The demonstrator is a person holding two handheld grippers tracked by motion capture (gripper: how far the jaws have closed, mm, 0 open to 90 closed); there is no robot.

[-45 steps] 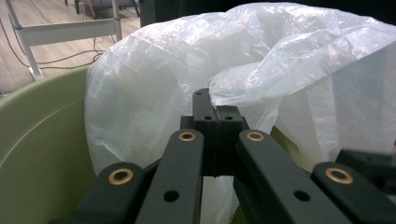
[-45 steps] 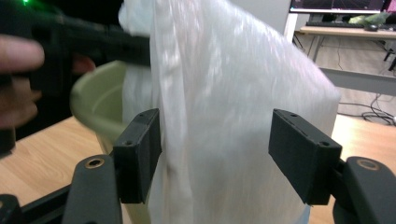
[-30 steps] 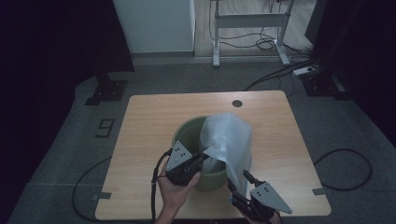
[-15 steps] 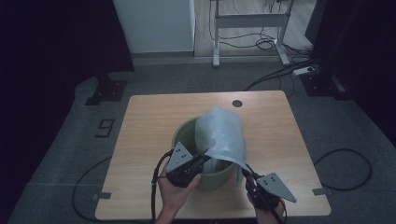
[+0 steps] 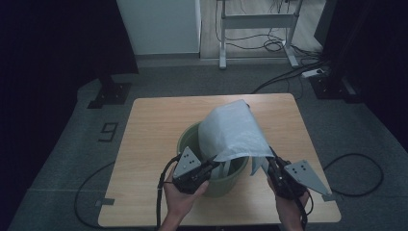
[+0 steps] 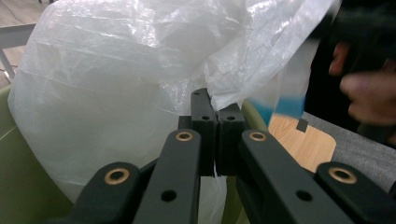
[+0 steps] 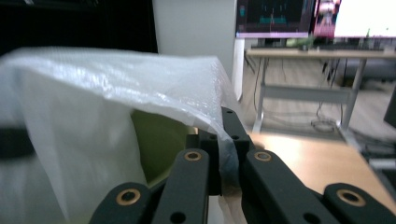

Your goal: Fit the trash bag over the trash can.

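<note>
A translucent white plastic bag [image 5: 232, 131] billows above a green bin [image 5: 217, 186] at the table's middle. My left gripper [image 5: 214, 162], by the bin's near rim, is shut on the bag's lower edge; in the left gripper view the jaws [image 6: 217, 116] meet with the film [image 6: 116, 70] pinched between them. My right gripper [image 5: 266, 159], just right of the bin, is shut on the bag's other lower corner. The right gripper view shows its pads [image 7: 226, 142] clamping the film [image 7: 93, 93], with the bin's green inside [image 7: 159, 144] underneath. The bag's mouth is stretched between both grippers.
The wooden table [image 5: 154, 125] has bare surface all round the bin. Its near edge lies under the person's hands. Cables [image 5: 356, 163] trail on the grey floor. A metal desk frame [image 5: 257, 21] and a white cabinet [image 5: 159, 24] stand beyond.
My right gripper closed on the bag's right corner and rose, pulling the film up and towards the right. The bag now spreads wider over the bin. The left gripper stayed put.
</note>
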